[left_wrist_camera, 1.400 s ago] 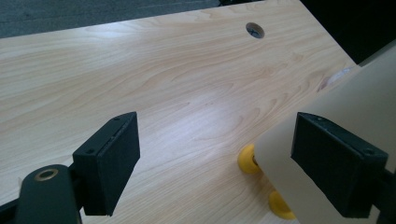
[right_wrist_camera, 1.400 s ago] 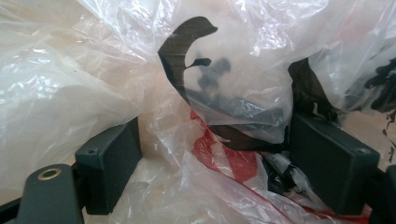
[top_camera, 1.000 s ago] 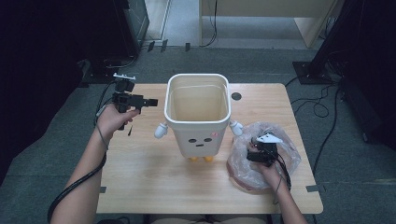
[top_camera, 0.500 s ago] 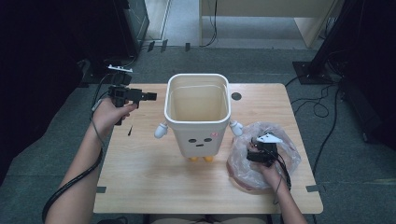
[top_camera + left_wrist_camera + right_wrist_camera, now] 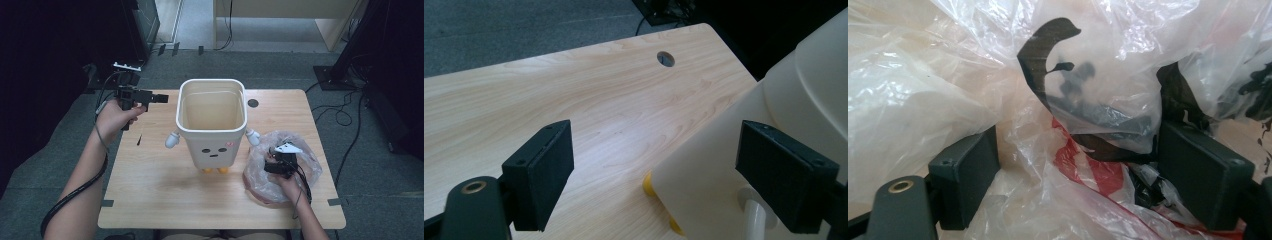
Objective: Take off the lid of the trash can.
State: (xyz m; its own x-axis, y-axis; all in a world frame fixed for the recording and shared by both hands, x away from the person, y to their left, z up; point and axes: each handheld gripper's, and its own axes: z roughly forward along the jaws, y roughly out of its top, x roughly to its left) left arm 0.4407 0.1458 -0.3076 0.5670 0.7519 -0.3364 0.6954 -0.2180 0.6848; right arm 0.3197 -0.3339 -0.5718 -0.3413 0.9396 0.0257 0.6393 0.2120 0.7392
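Observation:
A cream bin [image 5: 212, 122] with a drawn face, small white arms and yellow feet stands at the middle of the wooden table [image 5: 150, 195]. A crumpled clear plastic bag [image 5: 260, 180] with red and black print lies at the right. My right gripper [image 5: 274, 159] rests open in the bag, and folds of bag [image 5: 1088, 150] lie between its pads [image 5: 968, 175]. My left gripper [image 5: 161, 98] hovers open over the table's far left, pointing at the bin's side [image 5: 719, 150]; nothing sits between its pads [image 5: 544, 165].
A round cable hole [image 5: 253, 103] is in the table top behind the bin. A small dark mark [image 5: 139, 141] lies on the table left of the bin. Cables [image 5: 345, 112] trail on the grey floor beyond the right edge.
My left gripper has moved back and a little left, away from the bin's arm. The right gripper and bag have stayed put.

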